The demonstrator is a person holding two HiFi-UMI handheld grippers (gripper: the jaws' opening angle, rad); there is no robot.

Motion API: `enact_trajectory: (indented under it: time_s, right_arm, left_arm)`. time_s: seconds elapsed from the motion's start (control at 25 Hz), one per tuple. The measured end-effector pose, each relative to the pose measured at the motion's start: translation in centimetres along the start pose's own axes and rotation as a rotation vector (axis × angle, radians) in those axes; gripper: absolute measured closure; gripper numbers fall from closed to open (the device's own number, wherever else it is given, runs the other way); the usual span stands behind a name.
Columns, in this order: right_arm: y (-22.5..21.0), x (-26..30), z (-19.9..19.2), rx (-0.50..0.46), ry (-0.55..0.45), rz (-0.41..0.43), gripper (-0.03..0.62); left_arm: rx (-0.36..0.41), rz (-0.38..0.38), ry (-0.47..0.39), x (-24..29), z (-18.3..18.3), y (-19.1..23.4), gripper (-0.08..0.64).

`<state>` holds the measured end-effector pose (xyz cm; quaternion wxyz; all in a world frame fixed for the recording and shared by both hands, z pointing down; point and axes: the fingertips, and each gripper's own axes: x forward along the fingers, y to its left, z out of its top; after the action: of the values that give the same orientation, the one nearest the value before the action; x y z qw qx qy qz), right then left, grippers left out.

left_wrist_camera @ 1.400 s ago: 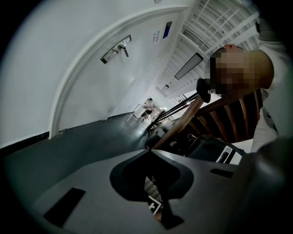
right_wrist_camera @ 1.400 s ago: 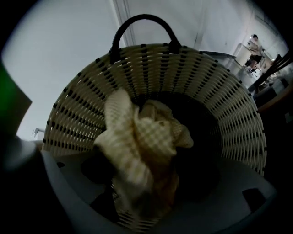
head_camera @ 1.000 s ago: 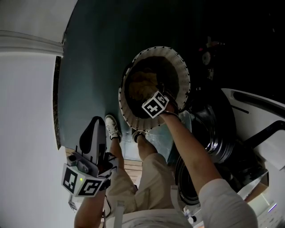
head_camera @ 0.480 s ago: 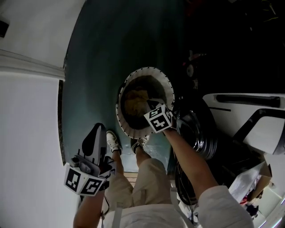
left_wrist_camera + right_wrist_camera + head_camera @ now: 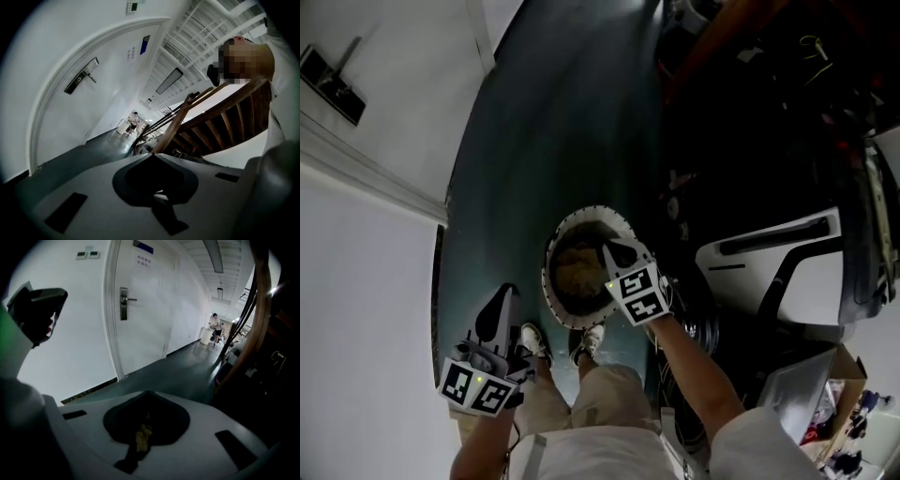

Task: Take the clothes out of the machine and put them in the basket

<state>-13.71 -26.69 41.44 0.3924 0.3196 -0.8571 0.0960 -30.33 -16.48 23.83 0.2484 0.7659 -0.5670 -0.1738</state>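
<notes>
Yellowish clothes (image 5: 577, 274) already lie in the basket (image 5: 547, 281). The machine (image 5: 769, 255) beside the basket hides its drum, so I can't judge what's left. Above the basket, my right tongs (image 5: 615, 251) are pressed together on a yellowish shred (image 5: 140, 437). My left tongs (image 5: 501, 302), away from the basket, are closed on nothing.

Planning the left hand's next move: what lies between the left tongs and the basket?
In the head view, only a strip of bare dark floor separates the left tongs from the basket; the person's shoe lies just beside that gap.
</notes>
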Motion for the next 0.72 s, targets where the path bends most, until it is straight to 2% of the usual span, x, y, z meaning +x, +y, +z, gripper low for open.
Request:
enact_trajectory:
  time_s: [0.12,0.24,0.72]
  right_arm:
    - [-0.4,-4.7,3.8,0.03,-0.084,-0.029,0.58]
    - [-0.8,-8.7,6.0,0.038,-0.132,-0.047,0.58]
    - [-1.4,-23.7,9.3,0.101,-0.313,-0.139,0.58]
  left_arm:
    - [0.024,0.0,-0.033,-0.5,2.7,-1.1,0.549]
    - [0.047,0.001,-0.066,-0.7,4.9,-2.3,0.549]
    - [0.118,-0.006,-0.157,-2.6,10.7,-7.0,0.549]
